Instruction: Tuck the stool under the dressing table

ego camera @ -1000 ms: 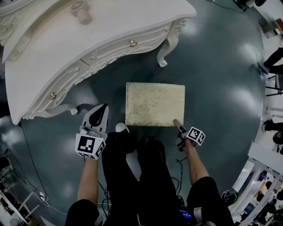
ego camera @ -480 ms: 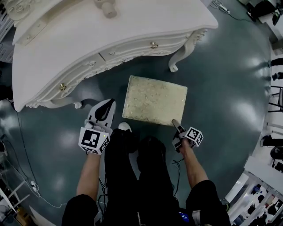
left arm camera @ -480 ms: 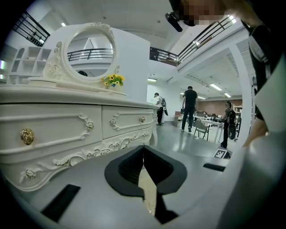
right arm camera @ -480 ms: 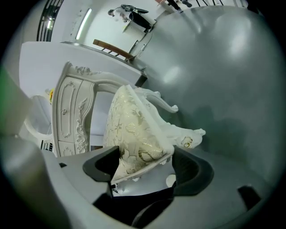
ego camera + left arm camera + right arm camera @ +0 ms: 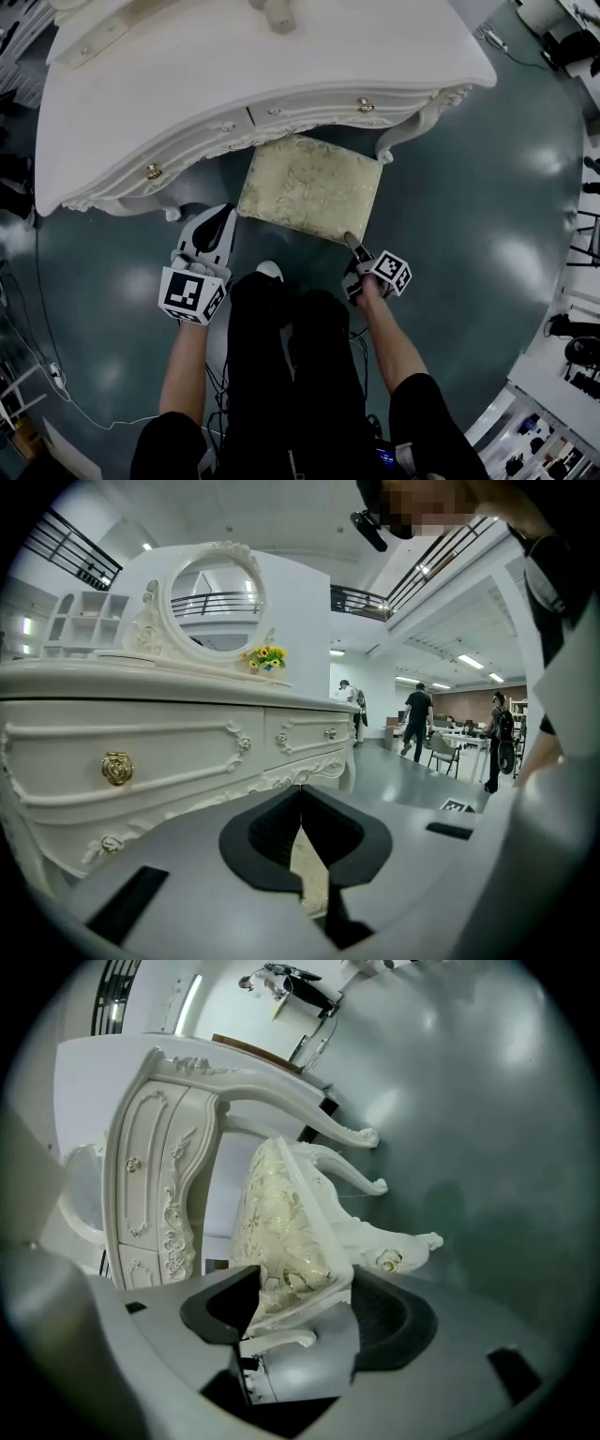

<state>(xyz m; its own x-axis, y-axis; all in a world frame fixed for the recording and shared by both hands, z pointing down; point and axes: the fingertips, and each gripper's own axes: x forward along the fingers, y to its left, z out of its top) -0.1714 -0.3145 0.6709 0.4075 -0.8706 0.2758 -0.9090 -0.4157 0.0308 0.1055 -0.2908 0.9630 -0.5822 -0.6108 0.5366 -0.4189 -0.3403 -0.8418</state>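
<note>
Head view from above: the cream-cushioned stool [image 5: 309, 187] has slid across the dark floor [image 5: 469, 206] since a second ago, and its far edge now sits under the front edge of the white dressing table [image 5: 262, 75], between the table's legs. Most of the seat is not yet under. My right gripper [image 5: 352, 246] is at the stool's near right corner, jaws closing on it, cushion against one pad and frame against the other. My left gripper [image 5: 214, 230] hovers beside the near left corner, jaws together, holding nothing. I judge the tuck about half done; more pushing is needed
</note>
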